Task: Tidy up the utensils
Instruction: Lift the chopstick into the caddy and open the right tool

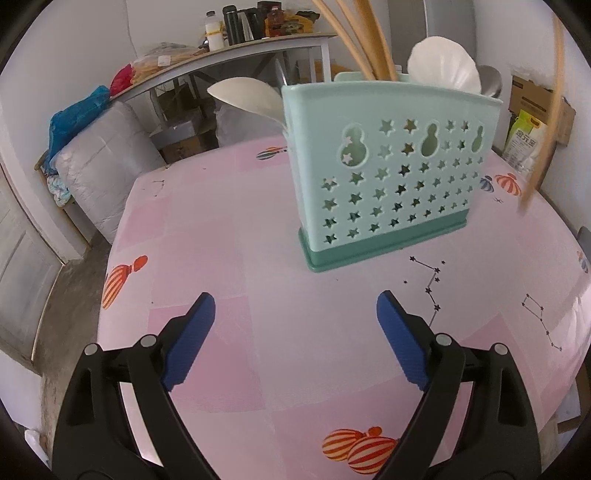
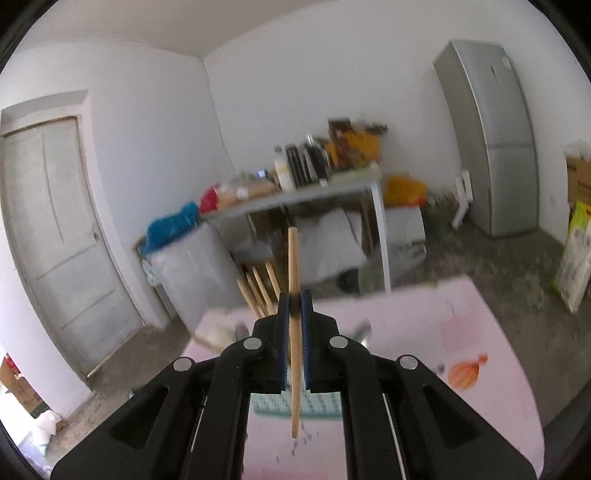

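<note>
We saw a pink tablecloth [image 1: 229,229] printed with striped balloons [image 1: 122,280]. Behind stood a cluttered shelf [image 2: 295,195], a white bottle [image 1: 213,31], a blue bag [image 1: 79,112], a grey door [image 2: 55,236] and a fridge [image 2: 491,140].

Left tongs [image 1: 295,310] spread wide, tilted downward; right tongs [image 2: 294,301] clamped tight, apparently near level.

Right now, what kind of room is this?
Probably a plain home kitchen or dining room. A grey refrigerator stands in the corner, a mint utensil holder with chopsticks and spoons sits on a pink tablecloth, and bottles crowd a side table.
</note>
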